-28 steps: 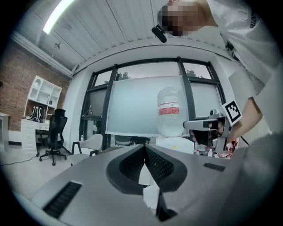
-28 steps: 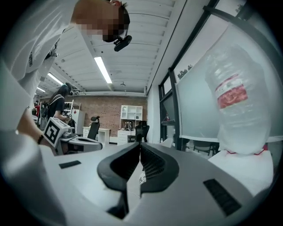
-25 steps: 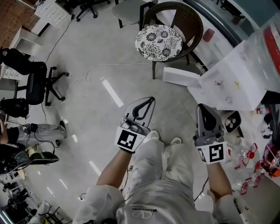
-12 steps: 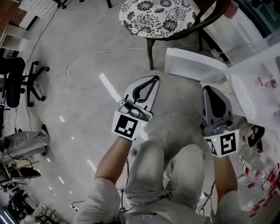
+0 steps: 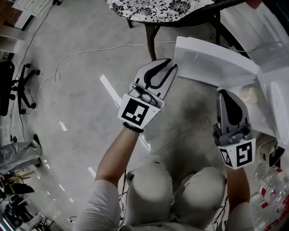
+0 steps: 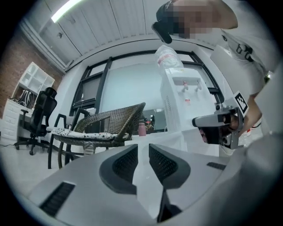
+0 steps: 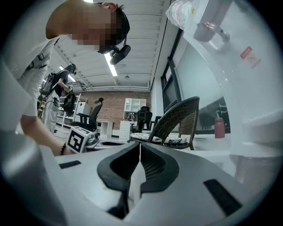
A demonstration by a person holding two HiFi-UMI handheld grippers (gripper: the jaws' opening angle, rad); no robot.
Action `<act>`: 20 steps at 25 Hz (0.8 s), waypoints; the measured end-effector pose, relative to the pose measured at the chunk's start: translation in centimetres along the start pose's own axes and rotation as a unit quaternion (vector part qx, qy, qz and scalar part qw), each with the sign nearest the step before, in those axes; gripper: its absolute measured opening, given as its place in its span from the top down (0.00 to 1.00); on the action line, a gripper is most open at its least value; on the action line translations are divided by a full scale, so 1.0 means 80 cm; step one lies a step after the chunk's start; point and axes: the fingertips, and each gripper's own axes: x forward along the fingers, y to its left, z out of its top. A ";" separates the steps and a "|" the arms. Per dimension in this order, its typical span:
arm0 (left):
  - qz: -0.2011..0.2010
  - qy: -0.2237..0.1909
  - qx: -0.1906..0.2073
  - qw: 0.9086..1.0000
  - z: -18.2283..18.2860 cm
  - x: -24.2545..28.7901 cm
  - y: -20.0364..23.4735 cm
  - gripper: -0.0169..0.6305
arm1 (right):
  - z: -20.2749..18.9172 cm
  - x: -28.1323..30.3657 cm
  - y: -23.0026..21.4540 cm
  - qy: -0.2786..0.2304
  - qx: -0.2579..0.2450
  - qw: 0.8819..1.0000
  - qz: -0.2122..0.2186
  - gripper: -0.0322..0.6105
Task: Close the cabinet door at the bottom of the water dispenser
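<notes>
In the head view the white cabinet door [image 5: 212, 56] stands swung open from the foot of the water dispenser [image 5: 273, 85]. My left gripper [image 5: 170, 66] points at the door's near edge, its tips just short of it. Its jaws are opening, a narrow gap between the pads and nothing in it. In the left gripper view the dispenser [image 6: 179, 99] rises ahead, and the left gripper [image 6: 143, 152] aims at the white door below it. My right gripper [image 5: 225, 93] hangs shut and empty in front of the dispenser's base, and its jaws [image 7: 139, 152] meet tip to tip.
A wicker chair with a flowered cushion [image 5: 158, 6] stands just beyond the door. A white cable [image 5: 86, 52] runs across the grey floor, and an office chair [image 5: 18, 85] is at the left. Plastic bottles [image 5: 271, 176] lie at the lower right. The person's knees [image 5: 176, 189] are below the grippers.
Both grippers have sunk low and gone forward, close to the open door. The left jaws, shut before, now show a gap. The chair has slid to the view's top.
</notes>
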 end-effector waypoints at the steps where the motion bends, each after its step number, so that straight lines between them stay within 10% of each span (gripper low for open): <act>1: -0.009 0.000 0.004 1.000 -0.010 0.007 0.000 0.85 | -0.008 0.001 0.000 -0.001 -0.002 1.000 0.004 0.92; 13: -0.071 -0.012 -0.008 0.997 -0.073 0.054 0.029 0.65 | -0.058 -0.018 -0.019 0.006 0.018 1.000 0.005 0.92; 20: -0.041 -0.019 0.002 0.999 -0.079 0.080 0.023 0.60 | -0.076 -0.014 -0.021 0.007 0.016 1.000 -0.005 0.92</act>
